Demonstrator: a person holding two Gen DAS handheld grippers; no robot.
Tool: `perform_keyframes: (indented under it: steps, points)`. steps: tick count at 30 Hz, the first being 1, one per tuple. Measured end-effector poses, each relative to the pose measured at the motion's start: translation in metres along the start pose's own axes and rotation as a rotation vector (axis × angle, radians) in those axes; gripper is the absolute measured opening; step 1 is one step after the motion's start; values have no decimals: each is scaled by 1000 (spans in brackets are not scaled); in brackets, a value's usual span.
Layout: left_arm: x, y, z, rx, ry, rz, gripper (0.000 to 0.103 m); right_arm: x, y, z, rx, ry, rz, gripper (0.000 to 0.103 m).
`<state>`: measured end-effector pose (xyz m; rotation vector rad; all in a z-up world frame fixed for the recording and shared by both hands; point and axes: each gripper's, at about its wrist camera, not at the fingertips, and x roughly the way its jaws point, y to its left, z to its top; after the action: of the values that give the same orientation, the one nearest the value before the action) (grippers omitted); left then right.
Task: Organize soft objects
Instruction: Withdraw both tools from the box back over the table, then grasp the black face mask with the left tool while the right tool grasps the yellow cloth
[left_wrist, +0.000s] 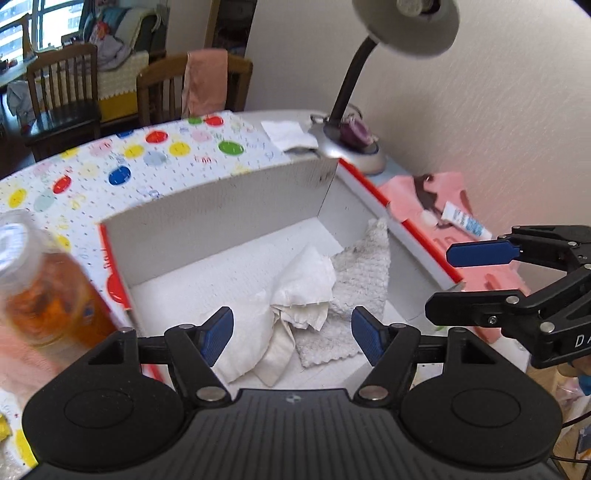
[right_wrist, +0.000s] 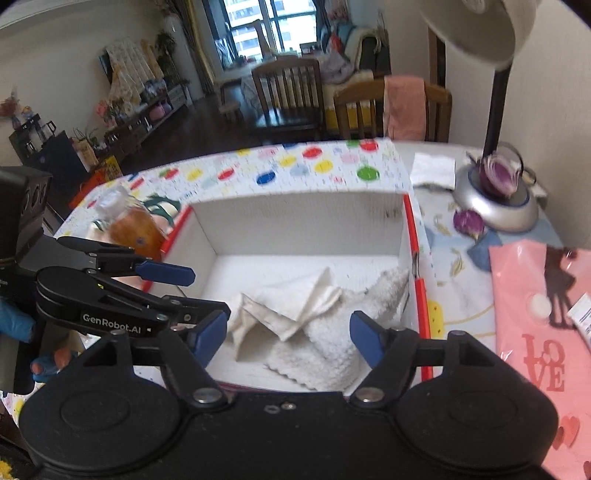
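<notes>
An open white box (left_wrist: 229, 225) with a polka-dot lid holds two soft cloths: a crumpled smooth white cloth (left_wrist: 299, 284) and a fluffy white towel (left_wrist: 365, 273). The box (right_wrist: 295, 225), cloth (right_wrist: 295, 306) and towel (right_wrist: 332, 343) also show in the right wrist view. My left gripper (left_wrist: 291, 332) is open and empty, just above the cloths. My right gripper (right_wrist: 288, 336) is open and empty over the box's near edge. The right gripper (left_wrist: 458, 280) shows at the right of the left view, and the left gripper (right_wrist: 192, 295) at the left of the right view.
A clear bottle of orange liquid (left_wrist: 40, 288) stands left of the box. A silver desk lamp (right_wrist: 495, 206) stands at the back right by the wall. A pink "LOVE" bag (right_wrist: 535, 332) with a small tube on it lies right of the box. Wooden chairs stand beyond the table.
</notes>
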<state>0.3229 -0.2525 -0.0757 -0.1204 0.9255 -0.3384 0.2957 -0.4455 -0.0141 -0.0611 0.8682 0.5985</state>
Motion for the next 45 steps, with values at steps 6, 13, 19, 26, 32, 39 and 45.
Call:
perform_keyframes:
  steps: [6,13,19,26,32,39,45]
  points:
    - [-53,11,-13,-7,-84,13,70,-22,32,2,-5,-77,28,83]
    - [-110,36,-38,-18,-159,29,74,-36,79,3,-11,-141,65,91]
    - [-152,66,-67,-64,-199,44,78,-32,129,2,-41,-157,108,96]
    - [-193,101,-102,-99,-228,57,86,-18,179,-3,-47,-148,138,99]
    - [-220,131,-131,-111,-267,70,100,-5,213,-11,-38,-130,133,99]
    - [-237,176,-165,-160,-254,84,103,17,248,-17,-35,-99,136,99]
    - [-246,208,-200,-144,-246,141,103,44,280,-19,-50,-65,148,99]
